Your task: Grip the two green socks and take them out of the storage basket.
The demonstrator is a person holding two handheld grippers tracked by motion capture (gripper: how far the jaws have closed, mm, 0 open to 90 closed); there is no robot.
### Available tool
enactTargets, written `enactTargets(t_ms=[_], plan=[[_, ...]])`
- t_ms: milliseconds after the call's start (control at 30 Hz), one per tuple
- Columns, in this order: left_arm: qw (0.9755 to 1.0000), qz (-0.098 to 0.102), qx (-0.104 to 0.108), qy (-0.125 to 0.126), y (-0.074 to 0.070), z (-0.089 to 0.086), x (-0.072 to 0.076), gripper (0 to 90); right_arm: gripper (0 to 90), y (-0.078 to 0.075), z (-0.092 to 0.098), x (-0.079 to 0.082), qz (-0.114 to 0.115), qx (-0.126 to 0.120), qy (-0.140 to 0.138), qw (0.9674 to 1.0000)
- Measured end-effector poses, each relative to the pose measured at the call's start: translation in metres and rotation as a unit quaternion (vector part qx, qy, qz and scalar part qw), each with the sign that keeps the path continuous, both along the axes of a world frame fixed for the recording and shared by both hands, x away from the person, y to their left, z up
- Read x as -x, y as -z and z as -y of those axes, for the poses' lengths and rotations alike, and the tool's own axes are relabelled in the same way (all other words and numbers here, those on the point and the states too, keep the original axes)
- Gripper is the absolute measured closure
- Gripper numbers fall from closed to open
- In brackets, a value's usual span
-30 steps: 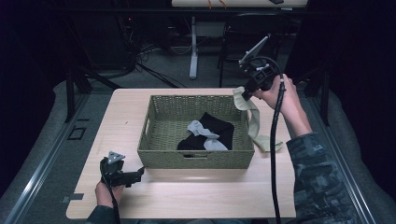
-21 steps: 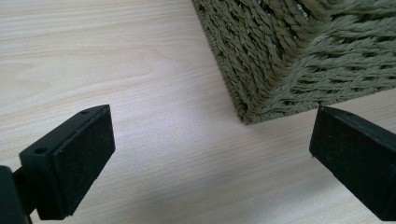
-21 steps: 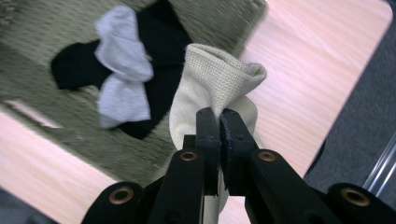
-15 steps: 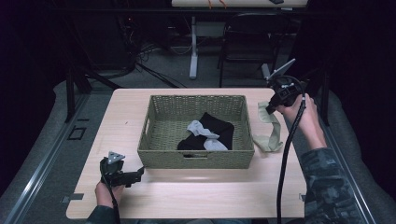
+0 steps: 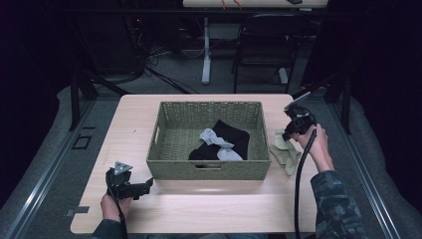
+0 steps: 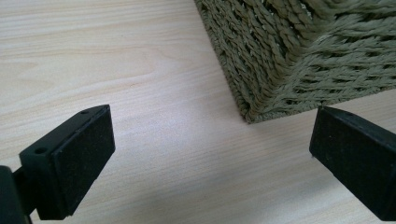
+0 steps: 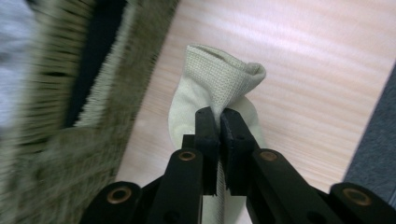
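Pale olive knit sock (image 7: 212, 81): clamped at its ribbed cuff between the closed jaws of the right gripper (image 7: 218, 126), as the right gripper view shows. In the high view the sock (image 5: 284, 152) lies on the wooden table (image 5: 209, 209), just beside the right wall of the woven basket (image 5: 209, 169) and outside it. Its long axis runs roughly from the far side of the table toward the person, parallel to that wall, with the pinched end at the far side under the right gripper (image 5: 294, 128).

Relation governing the next move: the free length of the sock trails from the jaws toward the person, so it appears to rest on the table while the cuff is held. The right hand (image 5: 314, 144) is the nearer one.

Inside the basket lie a grey sock (image 5: 216, 142) and a dark garment (image 5: 234, 137).

The left gripper (image 6: 210, 154) rests low over bare table off the near left corner of the basket (image 6: 299, 56), jaws wide apart, holding nothing. It is well apart from the sock.

No brand, label or legible writing is visible in any view.
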State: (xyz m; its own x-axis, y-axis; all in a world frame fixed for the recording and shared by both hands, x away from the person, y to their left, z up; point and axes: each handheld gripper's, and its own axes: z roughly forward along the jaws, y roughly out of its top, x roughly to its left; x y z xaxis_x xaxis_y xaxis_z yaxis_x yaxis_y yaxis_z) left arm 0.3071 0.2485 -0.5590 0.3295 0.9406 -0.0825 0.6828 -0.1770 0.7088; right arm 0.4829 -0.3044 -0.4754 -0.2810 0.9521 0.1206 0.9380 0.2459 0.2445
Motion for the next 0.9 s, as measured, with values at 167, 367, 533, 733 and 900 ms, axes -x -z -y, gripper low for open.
enactTargets(t_ms=[167, 367, 533, 733, 900], plan=[[1.0000, -0.001, -0.002, 0.000, 0.000, 0.000, 0.000, 0.1, 53.7, 0.005, 0.008, 0.011, 0.023, -0.010, 0.027, 0.9993], [1.0000, 0.000, 0.000, 0.001, 0.000, 0.001, 0.000, 0.1, 31.5, -0.012, 0.011, 0.035, 0.057, -0.030, 0.018, 0.9978], [1.0000, 0.000, 0.000, 0.001, 0.000, 0.001, 0.000, 0.1, 14.0, -0.017, 0.018, 0.067, 0.056, -0.045, 0.002, 0.9974], [1.0000, -0.001, -0.003, 0.002, 0.000, 0.001, 0.000, 0.0, 3.3, -0.011, 0.024, 0.093, 0.059, -0.061, -0.004, 0.9964], [1.0000, 0.000, -0.002, 0.000, 0.001, 0.002, -0.001, 0.0, 2.5, -0.007, 0.028, 0.101, 0.067, -0.067, -0.005, 0.9955]])
